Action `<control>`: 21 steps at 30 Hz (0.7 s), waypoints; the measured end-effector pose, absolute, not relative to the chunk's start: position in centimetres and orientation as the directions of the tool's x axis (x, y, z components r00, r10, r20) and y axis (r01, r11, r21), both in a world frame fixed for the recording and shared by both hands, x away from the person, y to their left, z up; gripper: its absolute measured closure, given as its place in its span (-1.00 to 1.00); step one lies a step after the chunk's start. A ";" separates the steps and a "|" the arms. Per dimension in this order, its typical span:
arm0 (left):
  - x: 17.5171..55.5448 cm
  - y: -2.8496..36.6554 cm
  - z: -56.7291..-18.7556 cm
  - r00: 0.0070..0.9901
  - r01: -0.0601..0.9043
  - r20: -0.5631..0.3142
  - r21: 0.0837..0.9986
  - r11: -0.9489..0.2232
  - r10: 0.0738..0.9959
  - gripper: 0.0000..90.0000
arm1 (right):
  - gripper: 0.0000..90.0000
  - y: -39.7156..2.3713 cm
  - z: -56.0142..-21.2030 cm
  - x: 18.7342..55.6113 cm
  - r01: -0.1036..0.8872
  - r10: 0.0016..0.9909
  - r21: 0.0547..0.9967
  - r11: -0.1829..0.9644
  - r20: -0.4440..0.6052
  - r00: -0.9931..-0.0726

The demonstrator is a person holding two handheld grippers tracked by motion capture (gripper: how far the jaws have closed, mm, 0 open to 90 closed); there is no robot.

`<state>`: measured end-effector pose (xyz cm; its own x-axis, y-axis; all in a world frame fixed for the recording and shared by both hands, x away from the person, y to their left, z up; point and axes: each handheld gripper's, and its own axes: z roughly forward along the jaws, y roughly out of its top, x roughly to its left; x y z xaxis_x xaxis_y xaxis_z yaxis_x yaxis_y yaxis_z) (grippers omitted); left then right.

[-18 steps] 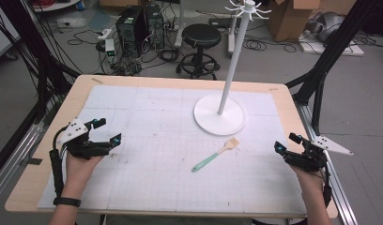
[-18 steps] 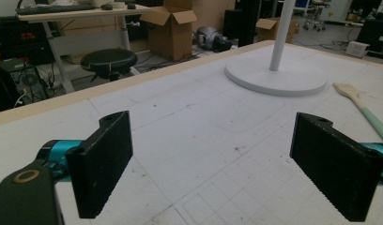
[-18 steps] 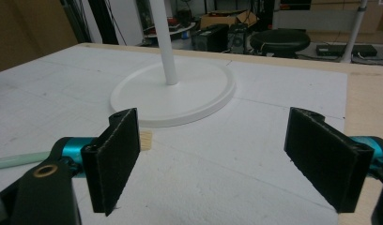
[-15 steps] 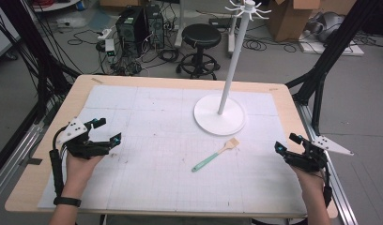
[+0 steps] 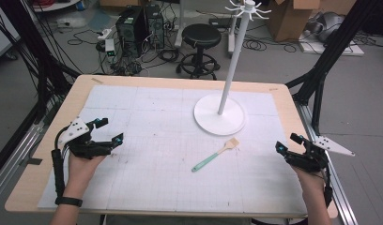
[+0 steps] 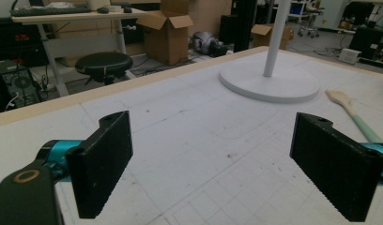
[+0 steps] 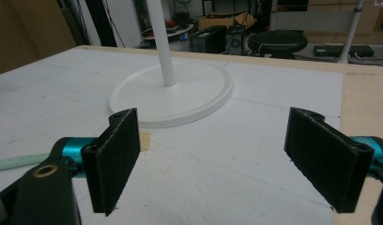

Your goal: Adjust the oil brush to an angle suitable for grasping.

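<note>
A small spatula with a mint-green handle and a wooden blade lies on the white mat, just in front of the white stand's round base. The stand's thin pole rises to a ring of hooks. At the mat's left side my left gripper is held open, nothing between its jaws; its own view shows the spatula to the right and the base ahead. Near the table's right edge my right gripper is open and empty too. In its view the base is ahead and the spatula handle at the left.
The white gridded mat covers most of the wooden table. Beyond the far edge stand a black stool, computer towers, cables and cardboard boxes. Black frame legs flank both sides of the table.
</note>
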<state>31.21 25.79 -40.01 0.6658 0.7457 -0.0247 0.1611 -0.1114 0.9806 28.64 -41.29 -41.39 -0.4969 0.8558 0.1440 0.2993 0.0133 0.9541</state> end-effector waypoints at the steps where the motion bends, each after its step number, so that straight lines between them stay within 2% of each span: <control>1: 31.3 25.5 -39.9 0.670 0.166 -0.026 0.979 -0.116 0.742 -0.69 | -0.60 -41.3 -41.4 28.6 0.306 0.856 0.952 0.009 0.151 -0.494; 8: 31.8 23.5 -38.8 0.713 0.149 -0.038 0.984 -0.099 0.700 -0.72 | -0.60 -41.2 -41.4 28.7 0.302 0.857 0.953 0.014 0.144 -0.494; 21: 33.5 17.5 -37.7 0.793 0.145 -0.018 0.976 -0.160 0.609 -0.73 | -0.60 -41.3 -41.3 28.7 0.299 0.857 0.954 0.009 0.147 -0.494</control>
<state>33.55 17.48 -37.69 0.7927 0.6093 -0.0176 0.1446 -0.1600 0.9765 28.68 -41.33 -41.33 -0.4941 0.8569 0.1471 0.2991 0.0087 0.9542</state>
